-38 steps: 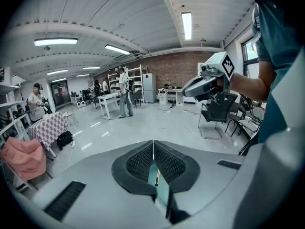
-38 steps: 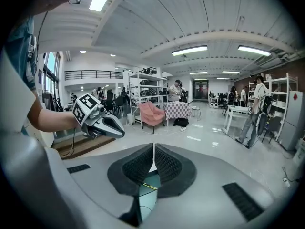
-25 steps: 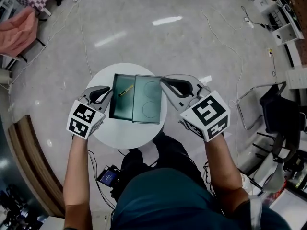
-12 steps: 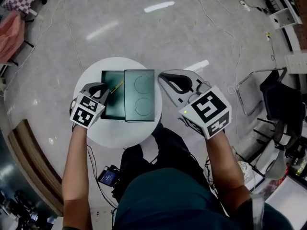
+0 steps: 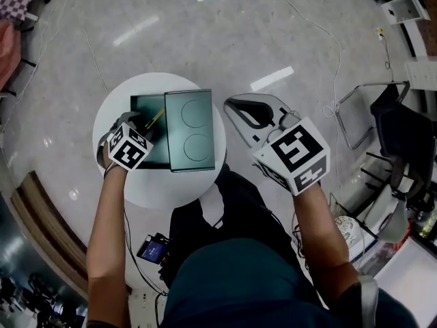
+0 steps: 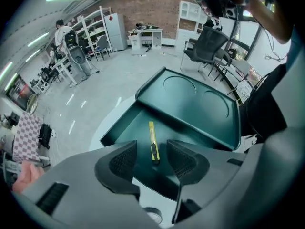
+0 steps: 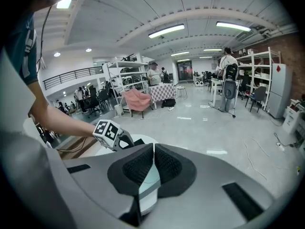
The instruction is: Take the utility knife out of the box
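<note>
One utility knife [image 6: 153, 147] lies in one box [image 6: 132, 133]

head view: above the person, facing steeply down, round table [image 5: 160, 186] at middle distance | left gripper view: close above the open box [image 6: 119, 135], angled down into it | right gripper view: beside the table, facing almost level across the hall | shared: head and left gripper views both show table and box

The round white table [image 5: 171, 186] lies right under the left gripper's fingers [image 6: 121, 161], on a glossy grey floor [image 5: 205, 46]. Beyond the right gripper's fingers [image 7: 138, 168] stand white shelves [image 7: 119, 78] and a pink cloth [image 7: 137, 100]. A black chair [image 5: 390, 141] sits well off to their outer side.
</note>
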Action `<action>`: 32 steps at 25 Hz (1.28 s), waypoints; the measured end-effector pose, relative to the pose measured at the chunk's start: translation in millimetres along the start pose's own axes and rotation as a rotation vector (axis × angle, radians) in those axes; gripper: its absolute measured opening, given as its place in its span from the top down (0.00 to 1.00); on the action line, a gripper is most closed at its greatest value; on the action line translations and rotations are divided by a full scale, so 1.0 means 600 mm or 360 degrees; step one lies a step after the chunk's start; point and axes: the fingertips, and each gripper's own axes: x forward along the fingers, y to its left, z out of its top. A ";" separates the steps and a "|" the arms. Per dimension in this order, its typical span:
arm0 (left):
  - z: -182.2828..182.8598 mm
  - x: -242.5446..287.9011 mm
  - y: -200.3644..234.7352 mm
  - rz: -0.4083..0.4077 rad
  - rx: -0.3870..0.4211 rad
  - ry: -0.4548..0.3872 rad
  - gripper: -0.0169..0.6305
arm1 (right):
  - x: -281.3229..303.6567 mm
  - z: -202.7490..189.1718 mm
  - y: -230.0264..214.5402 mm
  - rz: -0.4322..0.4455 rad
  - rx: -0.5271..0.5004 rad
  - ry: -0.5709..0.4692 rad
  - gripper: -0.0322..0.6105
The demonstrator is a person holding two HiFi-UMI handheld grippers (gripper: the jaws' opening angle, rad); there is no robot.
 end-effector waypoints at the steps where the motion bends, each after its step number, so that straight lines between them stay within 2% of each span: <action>1: -0.004 0.014 -0.001 0.0004 0.0041 0.0041 0.68 | 0.004 -0.008 -0.004 -0.0003 0.0007 0.0006 0.89; 8: -0.030 0.079 -0.004 0.0006 0.0284 0.0300 0.67 | 0.017 -0.047 -0.031 -0.0020 0.0059 0.0024 0.89; 16: -0.037 0.140 -0.019 -0.0109 0.0524 0.0596 0.68 | 0.009 -0.094 -0.074 -0.0038 0.0101 0.0046 0.89; 24: -0.025 0.163 -0.022 -0.0259 0.0511 0.0686 0.71 | 0.004 -0.118 -0.103 -0.0062 0.0127 0.0043 0.89; 25: -0.025 0.162 -0.023 -0.0261 0.0494 0.0678 0.74 | 0.002 -0.117 -0.101 -0.0063 0.0128 0.0040 0.89; 27: -0.022 0.156 -0.029 -0.0244 0.0447 0.0640 0.87 | -0.007 -0.113 -0.096 -0.0063 0.0122 0.0034 0.89; 32: -0.032 0.124 -0.046 -0.0182 0.0340 0.0541 0.87 | -0.029 -0.091 -0.067 -0.0075 0.0097 0.0019 0.89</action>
